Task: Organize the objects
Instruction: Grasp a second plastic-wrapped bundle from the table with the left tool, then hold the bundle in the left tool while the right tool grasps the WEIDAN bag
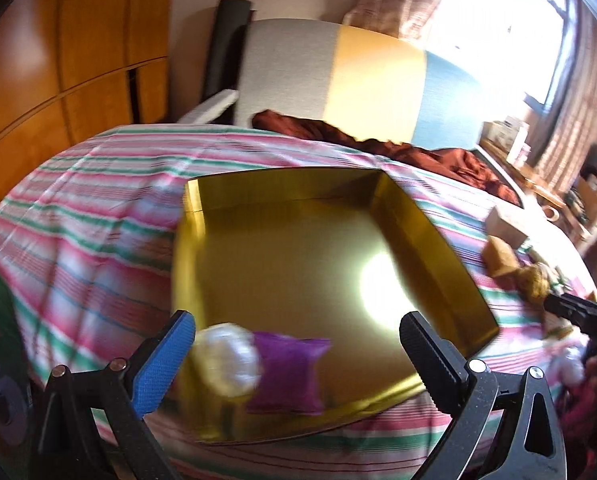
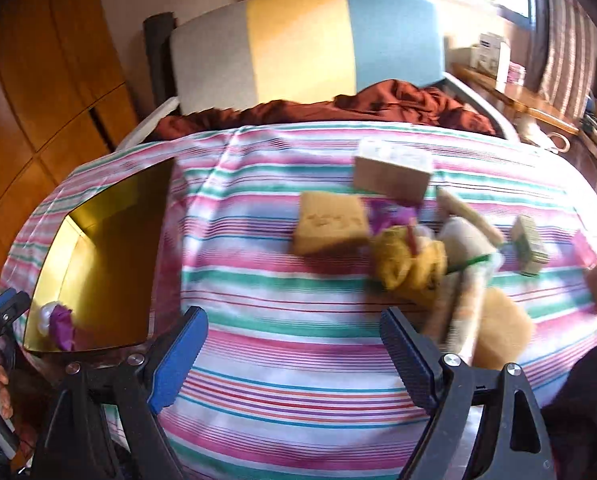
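Shallow gold square cardboard tray (image 1: 402,216) sits on the pink-and-green striped bed sheet (image 1: 78,216). Inside its near left corner: small purple pillow-shaped sachet (image 1: 288,374), long axis across the view, touching a white round wrapped ball (image 1: 228,356) on its left. Left gripper (image 1: 298,344) hovers over them, jaws released, empty. Right gripper (image 2: 294,344) jaws spread, empty, above bare sheet; tan blocks (image 2: 330,226) piled beyond, blurred.

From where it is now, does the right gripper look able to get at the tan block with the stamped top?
Probably yes. The right gripper is open over bare striped bedcover, and the tan block lies ahead, its near side unobstructed; the pile crowds only its right edge.
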{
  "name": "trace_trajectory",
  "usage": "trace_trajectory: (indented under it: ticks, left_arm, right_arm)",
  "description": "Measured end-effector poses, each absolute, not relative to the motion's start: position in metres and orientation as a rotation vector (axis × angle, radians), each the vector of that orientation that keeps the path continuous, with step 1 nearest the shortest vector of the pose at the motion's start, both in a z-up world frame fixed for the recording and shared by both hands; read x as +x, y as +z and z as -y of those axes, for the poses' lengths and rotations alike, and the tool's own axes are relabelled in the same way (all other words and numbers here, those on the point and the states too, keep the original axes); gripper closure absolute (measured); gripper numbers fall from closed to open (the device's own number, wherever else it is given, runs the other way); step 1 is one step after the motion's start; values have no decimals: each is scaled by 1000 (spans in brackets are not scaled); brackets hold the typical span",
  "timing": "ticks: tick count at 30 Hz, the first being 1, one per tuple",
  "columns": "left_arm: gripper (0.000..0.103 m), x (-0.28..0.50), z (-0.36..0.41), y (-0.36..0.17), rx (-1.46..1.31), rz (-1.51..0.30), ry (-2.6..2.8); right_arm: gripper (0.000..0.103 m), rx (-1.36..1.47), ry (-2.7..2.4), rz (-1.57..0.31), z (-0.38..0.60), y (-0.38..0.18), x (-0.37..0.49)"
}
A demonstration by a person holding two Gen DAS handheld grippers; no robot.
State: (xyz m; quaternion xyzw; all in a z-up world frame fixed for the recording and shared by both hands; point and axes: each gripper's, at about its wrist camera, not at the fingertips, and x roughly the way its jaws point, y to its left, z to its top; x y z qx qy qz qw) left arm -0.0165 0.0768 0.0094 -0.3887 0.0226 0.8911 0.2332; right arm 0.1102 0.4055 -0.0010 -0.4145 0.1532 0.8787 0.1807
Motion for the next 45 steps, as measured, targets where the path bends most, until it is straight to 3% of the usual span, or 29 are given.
trace_trajectory:
  ticks: [7, 15, 28, 32, 38, 39, 40, 45]
  left_arm:
    - [0, 16, -163, 18, -997, -220, 2175]
    - [4, 61, -270, -7, -1059, -332, 1806]
    - [37, 107, -387, -30, -1174, -260, 1384]
    - [39, 123, -412, -40, -1213, -242, 1310]
    - [48, 130, -435, -62, -1280, -202, 1260]
    - [52, 129, -436, -64, -1291, -196, 1268]
    - [63, 129, -437, -68, -1294, -213, 1278]
    - [69, 128, -424, -73, -1260, -200, 1282]
  right_arm:
    - [14, -1023, 2244, -510, -490, 23, 178]
    - [14, -935, 2205, -540, -512, 34, 229]
    - [13, -848, 2293, -438, -502, 57, 271]
    - [13, -848, 2274, -465, -509, 52, 279]
    - [13, -847, 2252, -507, -515, 44, 285]
    - [13, -848, 2251, -512, -516, 43, 284]
    - [13, -851, 2249, -509, -516, 43, 283]
    - [13, -876, 2251, -504, -514, 43, 269]
